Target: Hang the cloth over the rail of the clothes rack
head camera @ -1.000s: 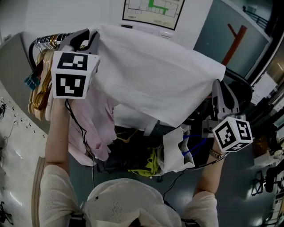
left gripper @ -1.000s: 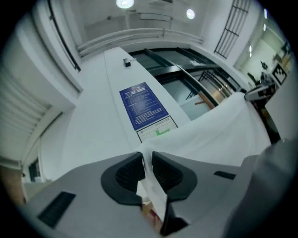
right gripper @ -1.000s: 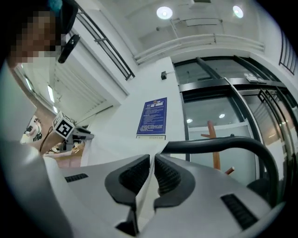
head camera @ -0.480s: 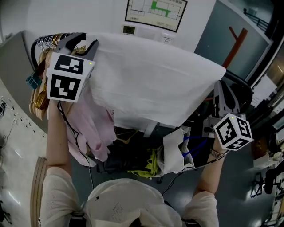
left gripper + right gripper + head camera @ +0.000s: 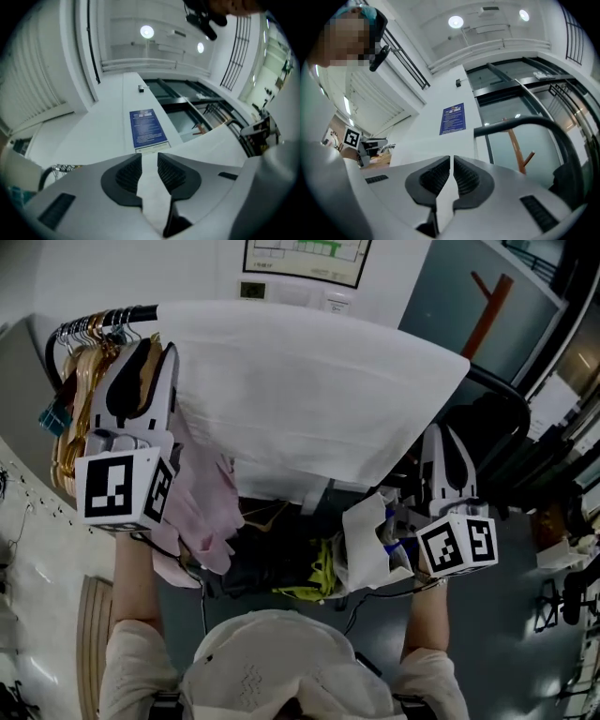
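A white cloth (image 5: 309, 390) lies draped over the black rail (image 5: 497, 395) of the clothes rack, hanging down on my side. My left gripper (image 5: 150, 357) sits just left of the cloth's left edge, below the rail. Its jaws opened wide and have just been closing a little. They stand apart with nothing pinched between them (image 5: 149, 159). My right gripper (image 5: 442, 437) is below the cloth's right corner, off the fabric. Its pads (image 5: 440, 176) are together but for a thin slit, and the bare rail (image 5: 520, 123) curves above them.
Wooden hangers (image 5: 75, 399) crowd the rail's left end. A pink garment (image 5: 202, 502) hangs under the cloth. Below lie dark clothes, a yellow-green item (image 5: 319, 577) and a white bag (image 5: 366, 545). A blue notice (image 5: 147, 127) is on the wall behind.
Both grippers have come down and back from the cloth. The left one was at the cloth's top left edge and now hangs lower beside it with its jaws apart. The cloth stays on the rail.
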